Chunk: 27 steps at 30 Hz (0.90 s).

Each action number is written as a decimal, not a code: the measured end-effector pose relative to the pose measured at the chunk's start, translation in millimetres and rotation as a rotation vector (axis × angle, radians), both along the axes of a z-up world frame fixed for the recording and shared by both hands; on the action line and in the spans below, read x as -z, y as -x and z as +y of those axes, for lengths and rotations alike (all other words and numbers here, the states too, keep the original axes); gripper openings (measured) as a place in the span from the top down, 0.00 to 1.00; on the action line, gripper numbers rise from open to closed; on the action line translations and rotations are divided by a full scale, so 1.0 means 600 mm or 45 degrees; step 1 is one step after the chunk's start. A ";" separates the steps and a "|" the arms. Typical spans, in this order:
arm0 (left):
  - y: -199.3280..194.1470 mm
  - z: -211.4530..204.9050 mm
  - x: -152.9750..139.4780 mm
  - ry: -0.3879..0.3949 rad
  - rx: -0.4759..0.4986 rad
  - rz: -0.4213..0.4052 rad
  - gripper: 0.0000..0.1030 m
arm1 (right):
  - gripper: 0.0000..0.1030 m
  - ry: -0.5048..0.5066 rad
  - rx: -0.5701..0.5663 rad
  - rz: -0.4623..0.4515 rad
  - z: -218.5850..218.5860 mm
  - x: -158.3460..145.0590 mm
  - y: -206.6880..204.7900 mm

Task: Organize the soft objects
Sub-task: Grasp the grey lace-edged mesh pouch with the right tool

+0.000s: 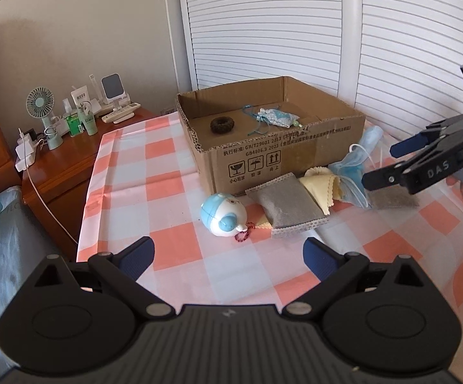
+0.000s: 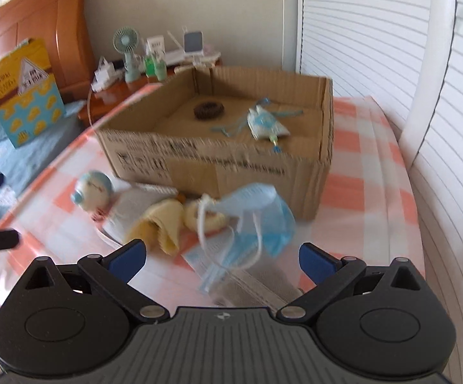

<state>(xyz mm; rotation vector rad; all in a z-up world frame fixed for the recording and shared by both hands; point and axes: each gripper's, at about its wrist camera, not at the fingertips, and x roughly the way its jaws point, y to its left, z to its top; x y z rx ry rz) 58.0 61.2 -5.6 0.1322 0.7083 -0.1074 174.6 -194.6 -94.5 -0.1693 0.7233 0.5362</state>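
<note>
Right tool (image 2: 220, 257) agape above face mask (image 2: 257, 211)

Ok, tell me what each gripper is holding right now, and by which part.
Nothing is held. The left gripper is open over the checked tablecloth, and the right gripper is open just short of the blue face mask, not touching it.

You've got an orange/white check tablecloth (image 1: 174, 188), brown cardboard box (image 1: 295, 147), grey pouch (image 1: 287, 203), yellow cloth (image 1: 319, 185), lt-blue masks (image 2: 257, 217), blue/white toy (image 1: 223, 214).
</note>
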 end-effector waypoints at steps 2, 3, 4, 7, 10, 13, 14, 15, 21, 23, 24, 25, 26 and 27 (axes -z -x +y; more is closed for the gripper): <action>0.004 -0.002 0.000 -0.002 -0.004 0.003 0.04 | 0.00 0.017 0.019 0.018 -0.001 0.018 -0.017; 0.006 -0.003 -0.001 -0.001 -0.006 0.004 0.04 | 0.00 0.021 0.030 0.030 -0.002 0.024 -0.025; 0.007 -0.003 -0.001 0.001 -0.009 0.003 0.04 | 0.00 0.025 0.044 0.052 -0.003 0.033 -0.035; 0.013 -0.004 -0.002 0.004 -0.014 0.002 0.04 | 0.00 0.024 0.075 0.122 -0.007 0.049 -0.044; 0.014 -0.004 0.001 0.004 -0.010 0.009 0.04 | 0.00 0.023 0.039 0.138 -0.005 0.051 -0.021; 0.013 -0.006 0.005 0.005 -0.002 0.016 0.04 | 0.00 0.047 -0.034 0.165 0.005 0.051 0.015; 0.013 -0.007 0.005 0.007 0.002 0.016 0.04 | 0.00 0.058 -0.058 0.176 0.010 0.052 0.027; 0.014 -0.008 0.006 0.009 0.006 0.016 0.04 | 0.00 0.066 -0.077 0.182 0.014 0.053 0.037; 0.017 -0.009 0.010 0.026 0.025 0.019 0.04 | 0.00 0.208 -0.086 0.082 0.043 0.067 0.081; 0.019 -0.009 0.011 0.033 0.029 0.020 0.04 | 0.00 0.210 -0.098 0.076 0.043 0.066 0.082; 0.019 -0.008 0.012 0.036 0.029 0.021 0.04 | 0.00 0.205 -0.107 0.076 0.041 0.066 0.082; 0.020 -0.008 0.013 0.039 0.028 0.024 0.04 | 0.00 0.202 -0.108 0.072 0.038 0.066 0.082; 0.019 -0.007 0.015 0.043 0.026 0.027 0.04 | 0.00 0.201 -0.112 0.057 0.036 0.066 0.085; 0.019 -0.006 0.016 0.047 0.026 0.030 0.04 | 0.00 0.194 -0.114 0.041 0.035 0.069 0.088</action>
